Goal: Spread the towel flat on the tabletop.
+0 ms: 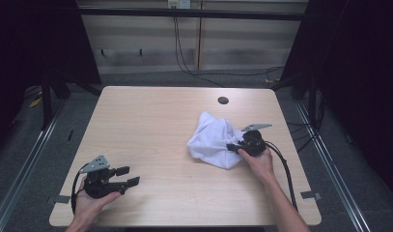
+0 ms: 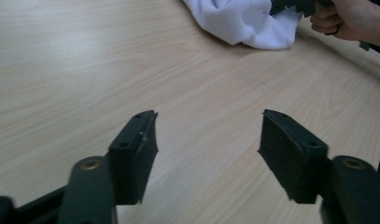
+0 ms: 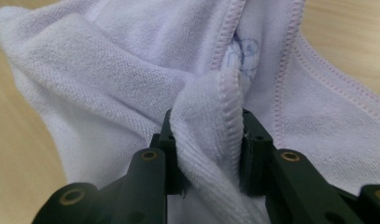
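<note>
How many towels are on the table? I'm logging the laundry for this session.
1. A white towel lies bunched at the table's right middle, its hemmed edge pinched in the right claw. A second could hide inside the bunch.

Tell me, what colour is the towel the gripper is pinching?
The towel is white with a faint lilac tint and pale pink stitched edges. The right gripper view shows it best.

Left tongs (image 2: 208, 156) agape above table (image 2: 85, 70), white cloth (image 2: 246, 21) beyond.
</note>
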`<control>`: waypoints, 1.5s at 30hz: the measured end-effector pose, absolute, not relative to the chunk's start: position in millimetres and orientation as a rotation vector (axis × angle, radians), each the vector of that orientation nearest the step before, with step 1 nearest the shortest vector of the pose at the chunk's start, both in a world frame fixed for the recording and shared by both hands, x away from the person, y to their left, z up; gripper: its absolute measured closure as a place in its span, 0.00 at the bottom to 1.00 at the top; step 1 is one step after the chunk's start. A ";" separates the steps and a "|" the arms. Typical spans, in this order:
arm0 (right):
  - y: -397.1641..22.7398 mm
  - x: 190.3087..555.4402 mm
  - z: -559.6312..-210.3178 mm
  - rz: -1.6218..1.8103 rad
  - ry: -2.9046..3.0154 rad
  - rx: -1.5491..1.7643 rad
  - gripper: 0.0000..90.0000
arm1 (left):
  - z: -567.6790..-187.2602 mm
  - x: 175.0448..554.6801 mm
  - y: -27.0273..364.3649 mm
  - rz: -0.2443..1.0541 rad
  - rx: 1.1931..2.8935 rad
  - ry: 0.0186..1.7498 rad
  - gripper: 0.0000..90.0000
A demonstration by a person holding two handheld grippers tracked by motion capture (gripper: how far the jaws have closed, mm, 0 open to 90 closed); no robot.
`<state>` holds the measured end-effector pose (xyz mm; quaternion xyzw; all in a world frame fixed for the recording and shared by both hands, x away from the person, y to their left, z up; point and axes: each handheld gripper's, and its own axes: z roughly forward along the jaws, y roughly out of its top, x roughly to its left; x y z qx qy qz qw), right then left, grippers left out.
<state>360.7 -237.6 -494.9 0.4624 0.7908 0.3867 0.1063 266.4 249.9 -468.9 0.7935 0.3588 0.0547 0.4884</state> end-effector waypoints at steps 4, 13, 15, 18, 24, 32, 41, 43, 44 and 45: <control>-223.2 345.1 -494.1 1.141 2.363 1.312 0.76 | -465.9 270.8 236.2 0.149 1.950 0.858 0.46; -176.1 310.8 -491.9 1.181 2.500 1.188 0.76 | -466.1 285.1 207.6 0.061 1.958 0.821 0.55; -168.1 302.2 -491.9 1.201 2.521 1.171 0.76 | -467.1 287.6 199.1 0.041 1.965 0.821 0.57; -160.8 285.6 -490.9 1.211 2.551 1.147 0.74 | -465.8 288.9 186.8 0.007 1.962 0.800 0.59; -156.9 256.6 -485.7 1.274 2.610 1.080 0.57 | -459.1 296.4 164.9 -0.010 1.972 0.740 0.62; -183.1 267.5 -451.1 1.498 2.483 1.039 0.54 | -464.0 311.8 140.1 -0.040 1.994 0.709 0.62; -181.5 306.3 -457.2 1.464 2.475 1.062 0.64 | -476.6 317.3 136.9 -0.078 2.012 0.729 0.52; -175.9 313.2 -469.2 1.454 2.529 1.059 0.61 | -480.7 317.4 132.6 -0.098 2.032 0.721 0.50; -168.6 317.4 -479.0 1.411 2.577 1.060 0.59 | -482.5 316.8 130.2 -0.100 2.048 0.721 0.48; -168.6 317.4 -479.0 1.411 2.577 1.060 0.59 | -483.8 316.0 128.1 -0.095 2.061 0.718 0.48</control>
